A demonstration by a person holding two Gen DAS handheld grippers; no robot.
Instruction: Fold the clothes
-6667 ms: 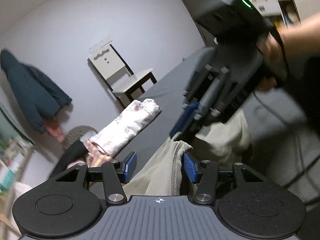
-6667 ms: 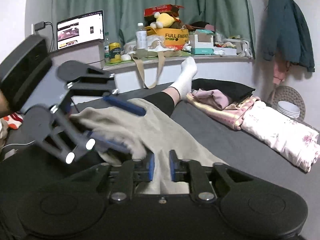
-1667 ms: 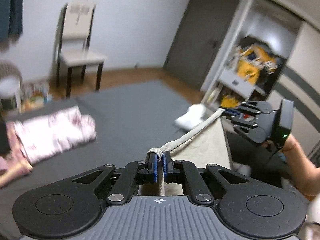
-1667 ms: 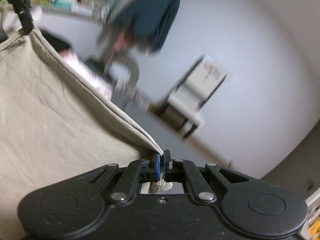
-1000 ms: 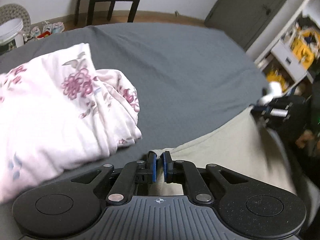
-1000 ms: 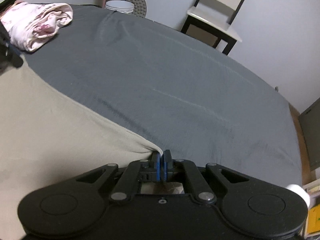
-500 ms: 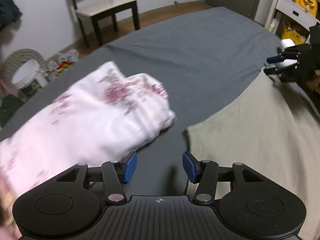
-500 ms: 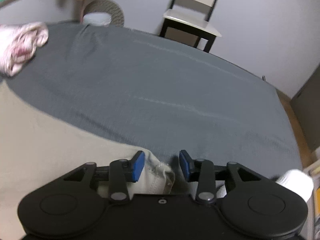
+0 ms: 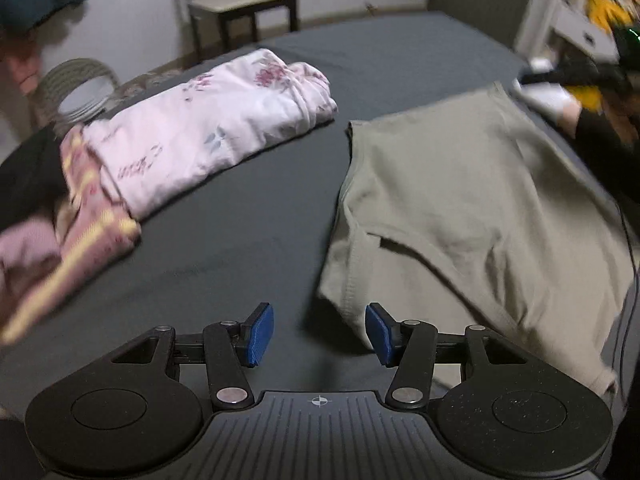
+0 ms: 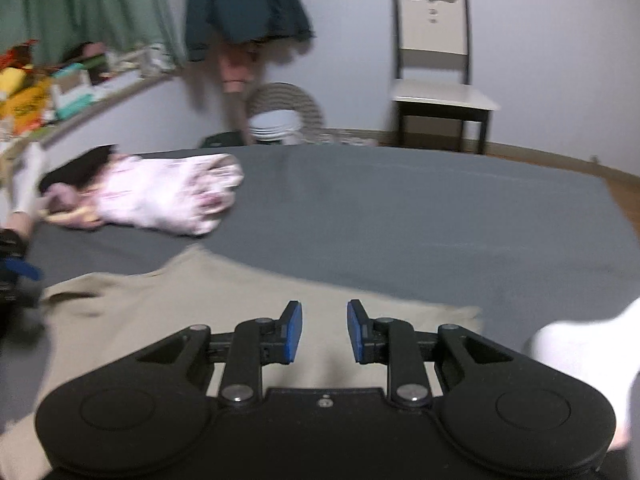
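Beige garment lies spread flat on the grey bed, right of centre. Left gripper: jaws wide apart, empty, at the garment's near corner. Right gripper: jaws apart, empty, over the garment's edge. Folded pink floral cloth and striped pink pile lie left, apart from it. Chair and hanging dark jacket stand by the wall.

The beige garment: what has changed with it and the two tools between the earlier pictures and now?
Both tools let go. The left tool and right tool, earlier shut on the beige garment and holding it stretched in the air, are now open, and it lies spread on the grey bed. The floral bundle stayed beside it.
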